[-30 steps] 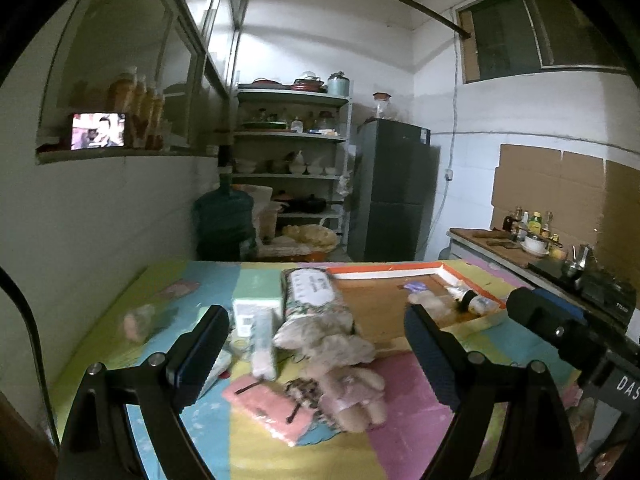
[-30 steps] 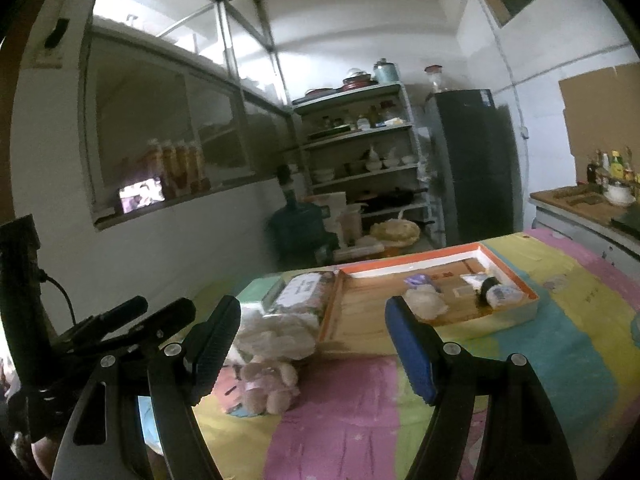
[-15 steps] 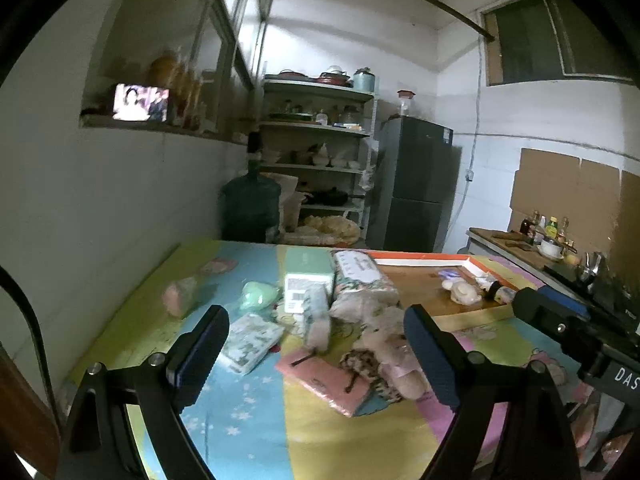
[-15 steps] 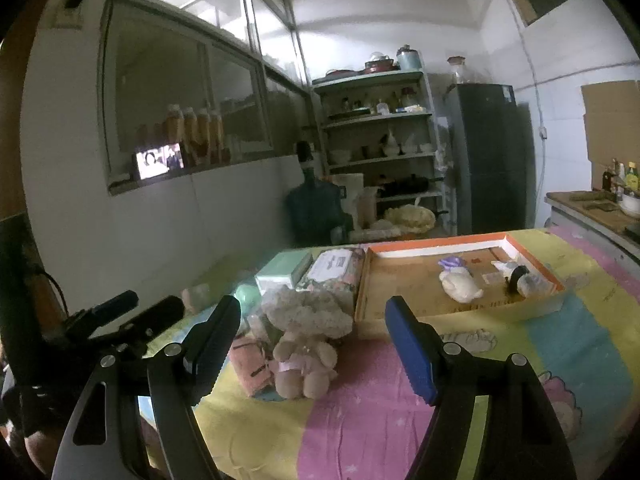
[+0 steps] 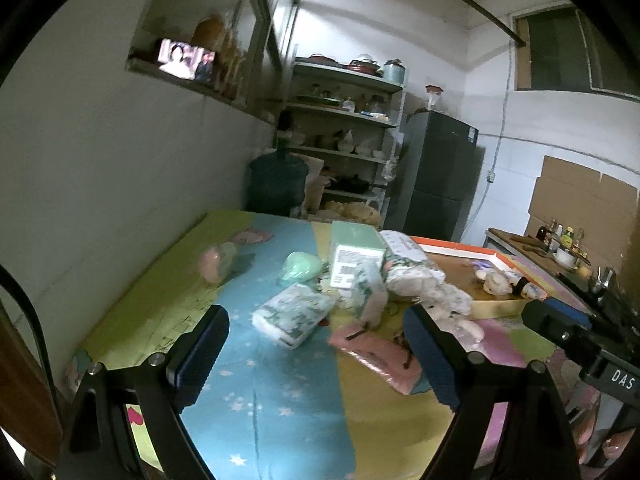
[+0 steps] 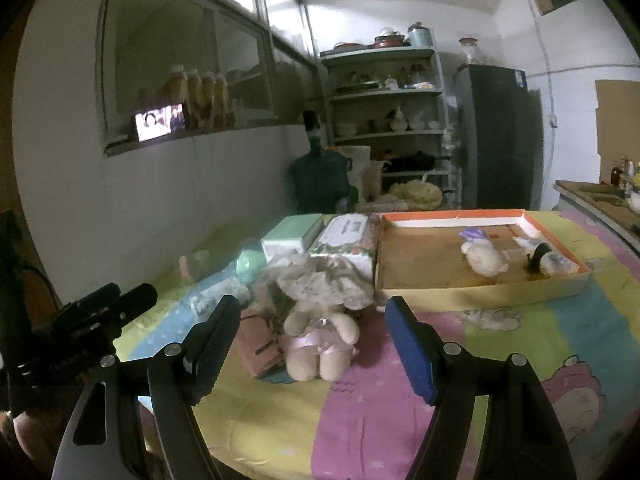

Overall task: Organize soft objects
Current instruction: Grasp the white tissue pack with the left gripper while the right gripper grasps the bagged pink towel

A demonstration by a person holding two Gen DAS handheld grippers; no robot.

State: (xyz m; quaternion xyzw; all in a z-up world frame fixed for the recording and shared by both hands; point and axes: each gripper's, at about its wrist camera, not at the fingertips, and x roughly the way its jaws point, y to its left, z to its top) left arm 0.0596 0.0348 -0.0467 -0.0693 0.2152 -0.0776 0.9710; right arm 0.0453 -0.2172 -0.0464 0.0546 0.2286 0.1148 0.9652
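A pile of soft things lies mid-table: a plush doll in a pink dress (image 6: 320,344), a pink pouch (image 5: 378,354), a floral tissue pack (image 5: 294,314), a mint soft lump (image 5: 300,268), a pale pink soft toy (image 5: 216,262) and a frilly cloth (image 6: 324,280). An orange-rimmed box (image 6: 484,290) holds a cream plush (image 6: 482,258) and a small bottle (image 6: 548,260). My left gripper (image 5: 316,364) is open and empty, above the table in front of the pile. My right gripper (image 6: 312,350) is open and empty, with the doll between its fingers in view.
A green tissue box (image 5: 356,252) and a floral wrapped pack (image 6: 348,236) sit behind the pile. The table has a colourful cartoon cloth (image 6: 400,420). A white wall runs along the left. A water jug (image 6: 320,180), shelves and a fridge (image 6: 500,136) stand behind.
Both grippers have pulled back and swung left. The pile now sits farther from the left gripper and more of the table's left side shows. Both stay open.
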